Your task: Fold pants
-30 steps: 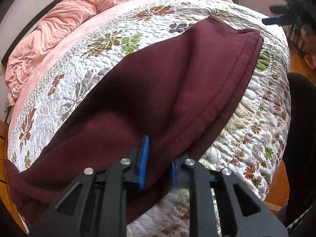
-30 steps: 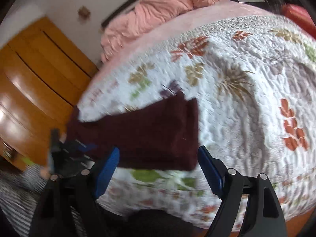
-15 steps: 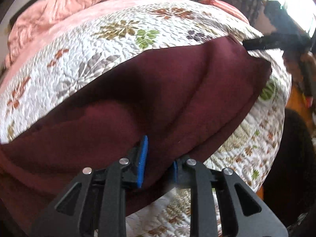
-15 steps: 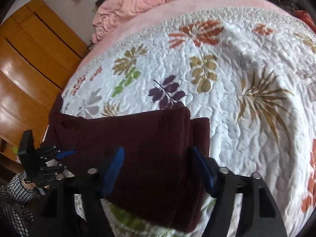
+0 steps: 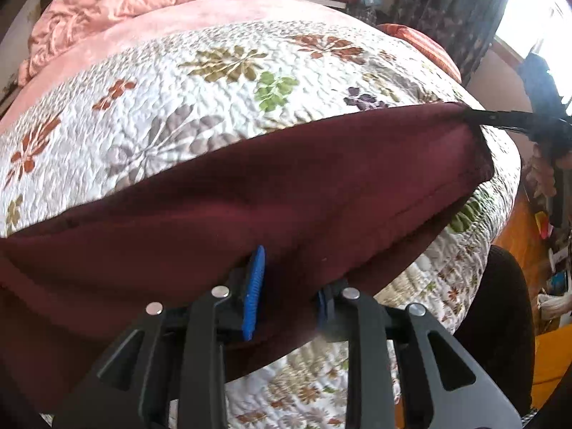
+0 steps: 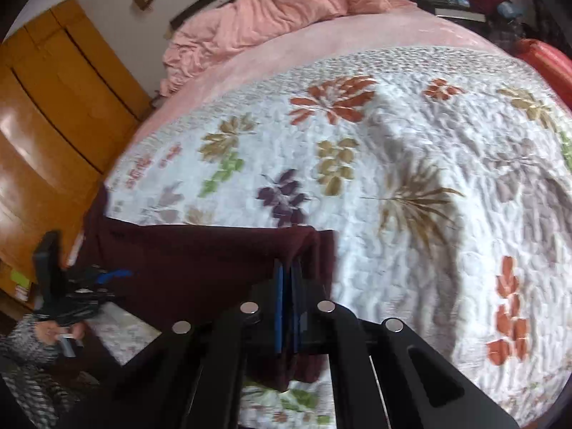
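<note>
right gripper (image 6: 290, 279) has clamped the pants (image 6: 200, 264).

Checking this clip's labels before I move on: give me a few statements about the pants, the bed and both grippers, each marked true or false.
1. The pants are dark red. True.
2. The right gripper stands wide open above bare quilt. False: its blue pads are shut on the pants' edge.
3. The pants lie on a flowered quilt. True.
4. The left gripper holds no cloth. False: pants fabric is bunched between its fingers.
5. A pink blanket is heaped at the far end of the bed. True.
</note>
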